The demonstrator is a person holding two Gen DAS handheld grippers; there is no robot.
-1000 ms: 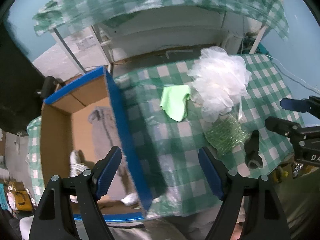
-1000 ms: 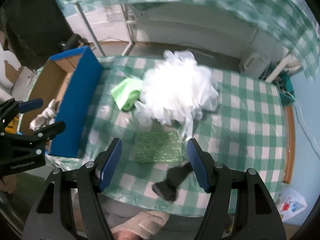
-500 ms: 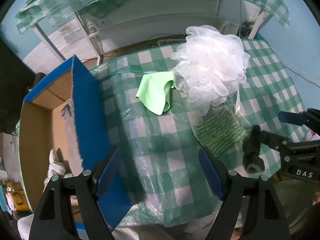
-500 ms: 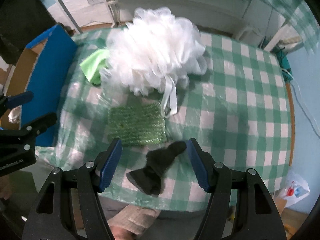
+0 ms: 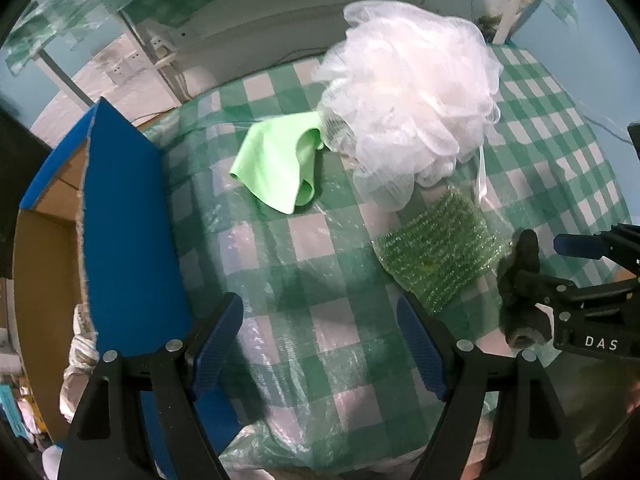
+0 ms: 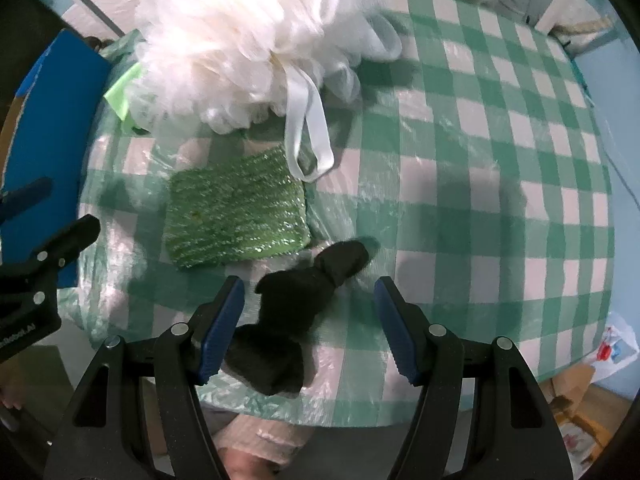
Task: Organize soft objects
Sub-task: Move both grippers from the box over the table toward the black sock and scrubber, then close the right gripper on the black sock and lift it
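Observation:
A white bath pouf (image 5: 412, 100) (image 6: 256, 40) sits on the green checked table (image 5: 312, 264) (image 6: 480, 160). A light green cloth (image 5: 280, 164) (image 6: 120, 92) lies to its left. A glittery green sponge (image 5: 436, 248) (image 6: 236, 212) lies in front of the pouf. A black sock (image 6: 296, 320) (image 5: 520, 296) lies near the front edge. My right gripper (image 6: 310, 320) is open, its jaws on either side of the sock. My left gripper (image 5: 320, 344) is open and empty above the table's front left.
A blue-sided cardboard box (image 5: 120, 216) (image 6: 52, 92) stands at the table's left edge, with white and grey soft items inside. A second checked table and a white frame stand behind. A bag and boxes lie on the floor at the right (image 6: 612, 352).
Both grippers have moved forward and lower toward the table. The right gripper's jaws now flank the black sock. The left gripper has shifted right, away from the box.

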